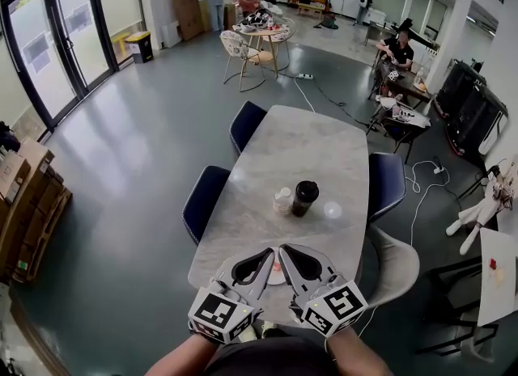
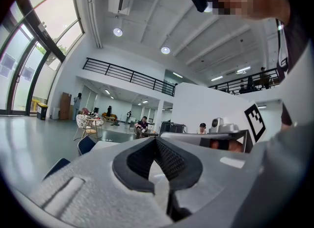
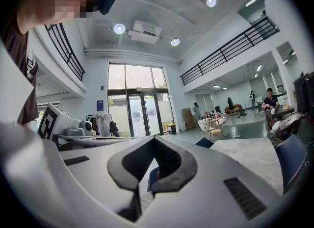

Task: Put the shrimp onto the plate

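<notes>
bright, even daylight through tall glass doors (image 1: 57, 35), pale sheen on the polished grey floor (image 1: 137, 148). round white ceiling lamps (image 2: 117, 32) flare in both gripper views. strong fisheye bending, dark vignetted corners; nearest foreground soft, shadows faint.

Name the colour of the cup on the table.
Cup: near black, clearest in head view.

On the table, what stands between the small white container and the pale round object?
The dark cup stands there, close beside the white container; the head view shows it.
</notes>
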